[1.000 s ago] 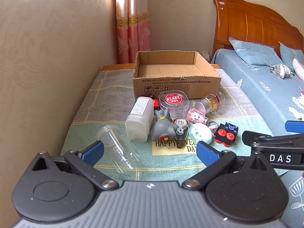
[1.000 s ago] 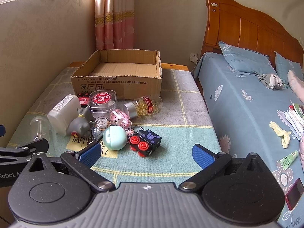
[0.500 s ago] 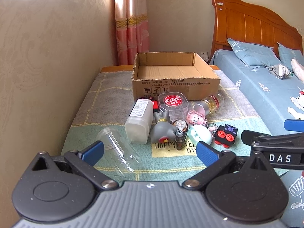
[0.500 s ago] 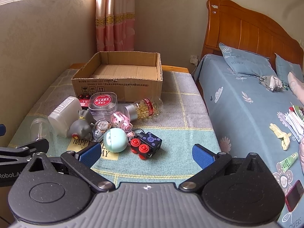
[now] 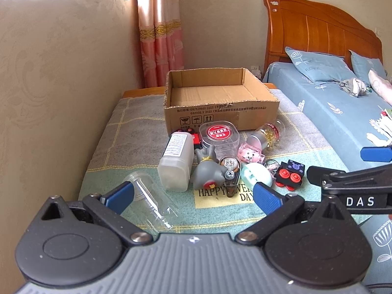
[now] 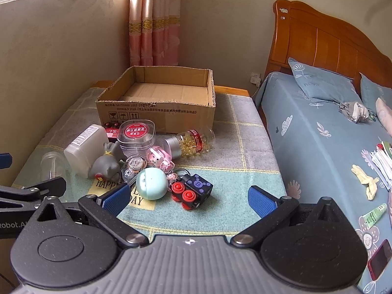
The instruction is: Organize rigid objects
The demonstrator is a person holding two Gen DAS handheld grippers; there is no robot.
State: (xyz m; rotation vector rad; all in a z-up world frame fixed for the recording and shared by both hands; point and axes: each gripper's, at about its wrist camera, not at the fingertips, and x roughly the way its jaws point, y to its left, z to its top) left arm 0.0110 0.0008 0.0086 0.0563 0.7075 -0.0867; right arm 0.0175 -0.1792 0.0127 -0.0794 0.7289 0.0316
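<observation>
An empty cardboard box (image 5: 220,112) (image 6: 156,105) stands at the back of a cloth-covered table. In front of it lies a pile: a white plastic bottle (image 5: 176,164), a clear tub with a red lid (image 5: 219,134), a grey toy figure (image 5: 208,171), a mint egg-shaped case (image 6: 152,183), a black block with red wheels (image 6: 193,192), a capsule bottle (image 6: 193,139), a pink toy (image 6: 160,159) and a clear cup (image 5: 147,196). My left gripper (image 5: 193,196) is open and empty, short of the pile. My right gripper (image 6: 188,199) is open and empty near the black block.
A wall (image 5: 49,98) runs along the table's left side. A bed with a blue sheet (image 6: 330,152) and wooden headboard (image 6: 330,46) lies to the right, with small items on it. Pink curtains (image 6: 154,24) hang behind the box.
Both grippers have risen slightly and tilted down a little, so the box interior shows more. The objects have not moved. Both grippers stay open.
</observation>
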